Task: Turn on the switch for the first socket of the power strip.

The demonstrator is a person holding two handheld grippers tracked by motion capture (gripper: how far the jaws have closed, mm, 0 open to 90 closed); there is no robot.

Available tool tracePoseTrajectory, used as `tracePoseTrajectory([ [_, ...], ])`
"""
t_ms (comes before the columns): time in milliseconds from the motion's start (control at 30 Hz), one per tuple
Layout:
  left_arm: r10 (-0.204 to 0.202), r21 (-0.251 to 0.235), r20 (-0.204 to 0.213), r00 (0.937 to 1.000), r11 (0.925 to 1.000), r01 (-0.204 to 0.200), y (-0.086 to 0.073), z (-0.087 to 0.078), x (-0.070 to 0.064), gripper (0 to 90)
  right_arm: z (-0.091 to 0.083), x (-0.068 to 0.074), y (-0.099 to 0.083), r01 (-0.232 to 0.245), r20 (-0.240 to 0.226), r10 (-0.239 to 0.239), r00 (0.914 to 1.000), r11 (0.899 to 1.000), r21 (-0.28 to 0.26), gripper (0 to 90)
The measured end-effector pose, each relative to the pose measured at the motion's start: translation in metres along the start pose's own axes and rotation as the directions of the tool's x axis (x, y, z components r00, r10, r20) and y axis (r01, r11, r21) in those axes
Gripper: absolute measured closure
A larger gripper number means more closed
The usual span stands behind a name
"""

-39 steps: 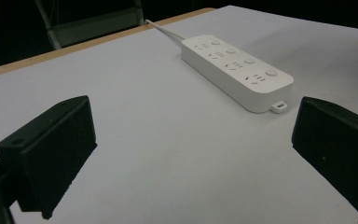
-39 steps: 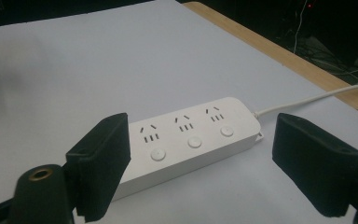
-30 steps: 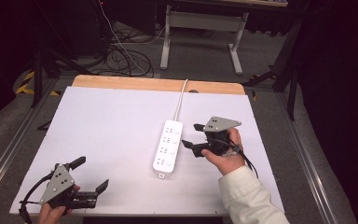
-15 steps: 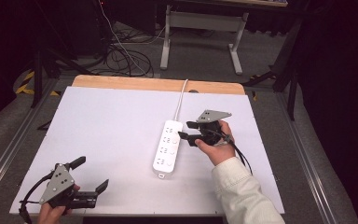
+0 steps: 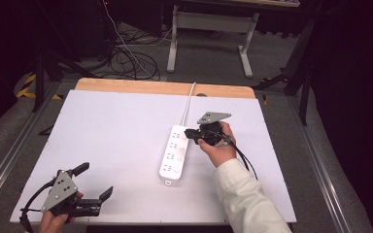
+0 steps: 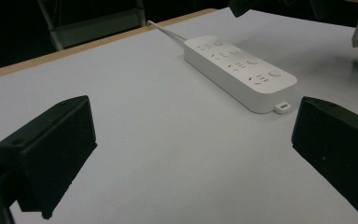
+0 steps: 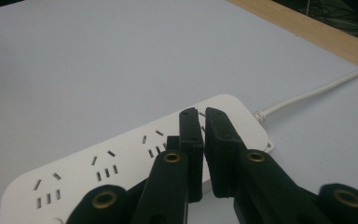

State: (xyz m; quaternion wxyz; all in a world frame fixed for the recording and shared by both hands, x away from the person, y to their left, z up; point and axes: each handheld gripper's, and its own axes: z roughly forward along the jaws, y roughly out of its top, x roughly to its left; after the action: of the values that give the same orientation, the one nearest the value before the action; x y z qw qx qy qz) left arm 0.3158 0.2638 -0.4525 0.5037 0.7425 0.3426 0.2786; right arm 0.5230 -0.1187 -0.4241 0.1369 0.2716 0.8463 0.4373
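A white power strip with several sockets lies on the white tabletop, its cable running off the far edge. My right gripper is shut with nothing between its jaws. Its tips hover over the strip's cable end, and I cannot tell whether they touch it. In the right gripper view the shut gripper sits just above the power strip, close to where the cable enters. My left gripper rests wide open at the near left corner. In the left gripper view the open gripper faces the strip from a distance.
A wooden strip borders the table's far edge. Beyond it stand a desk frame and loose cables on the floor. The right gripper's own cable trails beside the sleeve.
The right gripper has moved left from beside the strip to over its cable end. The left gripper has stayed put.
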Motion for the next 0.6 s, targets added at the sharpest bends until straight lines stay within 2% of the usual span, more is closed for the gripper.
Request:
tracePoseTrajectory([
  [167, 0.004, -0.001, 0.003, 1.0, 1.0, -0.004, 0.0, 0.0, 0.0, 0.5, 0.008, -0.003, -0.001, -0.004, 0.015, 0.004, 0.9999, 1.0, 0.023, 90.0],
  [367, 0.005, -0.002, 0.002, 1.0, 1.0, -0.005, 0.0, 0.0, 0.0, 0.4, 0.015, -0.008, -0.003, -0.036, 0.015, 0.036, 0.9993, 0.999, 0.02, 90.0],
  [600, 0.006, -0.001, 0.002, 1.0, 1.0, -0.006, 0.0, 0.0, 0.0, 0.4, 0.024, -0.01, -0.006, -0.043, 0.021, 0.043, 0.9989, 0.999, 0.03, 90.0],
])
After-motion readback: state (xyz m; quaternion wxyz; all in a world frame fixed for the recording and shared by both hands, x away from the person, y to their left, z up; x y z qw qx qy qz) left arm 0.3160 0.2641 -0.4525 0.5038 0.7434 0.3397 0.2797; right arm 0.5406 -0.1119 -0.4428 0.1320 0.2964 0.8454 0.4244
